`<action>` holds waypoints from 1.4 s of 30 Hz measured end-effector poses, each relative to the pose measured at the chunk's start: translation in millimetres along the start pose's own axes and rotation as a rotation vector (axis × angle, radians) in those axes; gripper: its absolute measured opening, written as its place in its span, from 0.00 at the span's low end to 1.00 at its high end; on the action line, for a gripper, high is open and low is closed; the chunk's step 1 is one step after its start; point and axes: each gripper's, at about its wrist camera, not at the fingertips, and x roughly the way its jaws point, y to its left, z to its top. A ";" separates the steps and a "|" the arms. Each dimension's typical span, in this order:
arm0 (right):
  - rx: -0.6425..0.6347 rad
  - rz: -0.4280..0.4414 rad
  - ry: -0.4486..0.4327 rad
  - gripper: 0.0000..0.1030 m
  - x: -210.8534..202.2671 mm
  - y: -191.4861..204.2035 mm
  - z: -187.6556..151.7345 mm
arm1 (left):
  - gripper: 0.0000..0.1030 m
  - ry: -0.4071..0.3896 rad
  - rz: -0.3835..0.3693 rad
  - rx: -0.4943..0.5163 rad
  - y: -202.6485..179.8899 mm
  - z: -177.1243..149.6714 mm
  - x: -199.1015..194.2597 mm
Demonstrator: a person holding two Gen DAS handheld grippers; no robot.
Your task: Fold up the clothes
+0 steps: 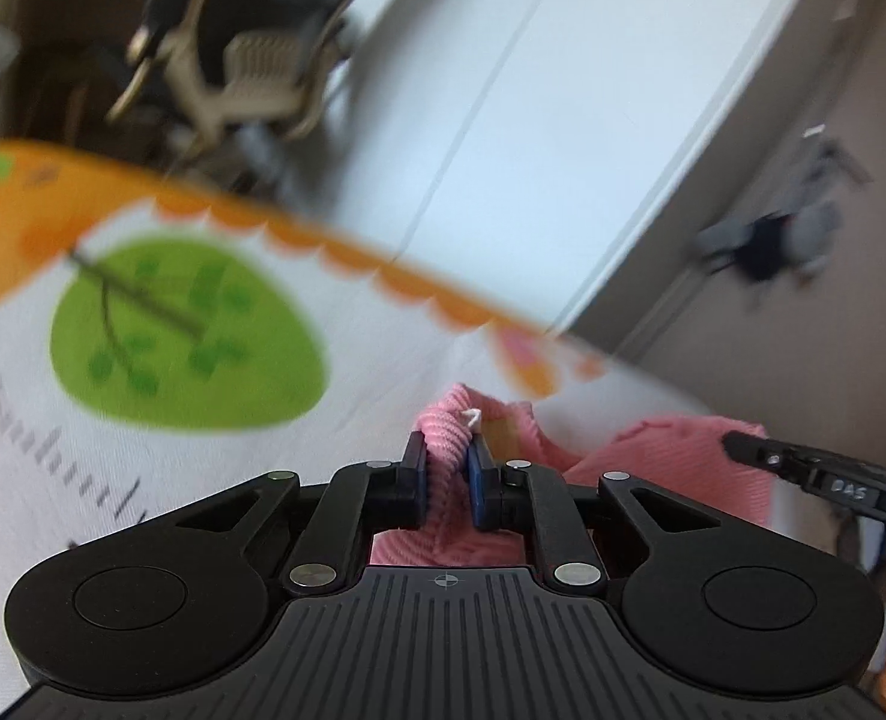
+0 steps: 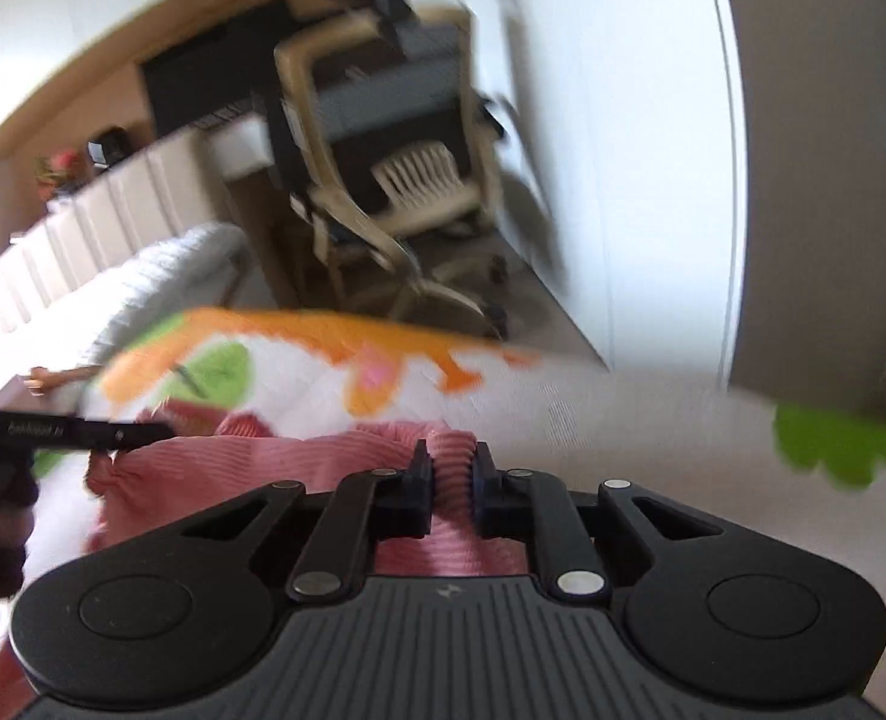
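Both the left claw (image 1: 448,468) and right claw (image 2: 452,477) pinch the pink garment (image 1: 671,456); printing on either claw is too blurred to read.

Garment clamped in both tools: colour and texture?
Pink ribbed knit garment, plain, no print. Clearest in the right wrist view, bunched between the right tool.

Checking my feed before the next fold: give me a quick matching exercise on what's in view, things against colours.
Things:
1. garment
2. leaf print
3. scalloped border
4. left gripper

Colours:
a. green
b. black
c. pink
d. orange

Pairs: 1-c, 2-a, 3-d, 4-b
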 end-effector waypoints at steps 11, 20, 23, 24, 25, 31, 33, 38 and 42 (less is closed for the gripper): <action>-0.209 0.057 0.051 0.11 -130.8 43.9 -99.0 | 0.17 -0.006 -0.086 0.297 -38.5 -88.9 -121.3; -0.158 0.046 0.173 0.39 -157.2 15.0 -126.9 | 0.75 0.050 -0.164 0.120 11.6 -121.2 -148.2; 0.016 0.088 0.106 0.54 -162.1 -3.7 -108.5 | 0.81 0.008 -0.191 -0.094 38.6 -105.9 -142.4; 0.083 0.110 0.094 0.54 -157.5 -8.9 -103.1 | 0.81 0.021 -0.207 -0.159 43.5 -102.0 -132.9; 0.144 0.131 0.097 0.54 -146.8 -12.5 -99.3 | 0.81 0.033 -0.223 -0.224 48.5 -98.1 -123.3; 0.326 0.207 0.195 0.55 -59.2 -18.3 -91.3 | 0.89 0.205 -0.244 -0.405 47.1 -93.5 -47.3; 0.331 0.224 0.219 0.55 -31.5 -13.8 -84.8 | 0.90 0.204 -0.243 -0.387 41.7 -87.2 -32.2; 0.225 0.253 0.055 0.55 -11.7 2.9 -35.8 | 0.90 0.088 -0.214 -0.287 27.1 -42.9 -26.9; 0.039 0.103 0.005 0.55 -17.7 20.9 -22.5 | 0.90 0.033 -0.164 -0.209 23.0 -29.3 -38.9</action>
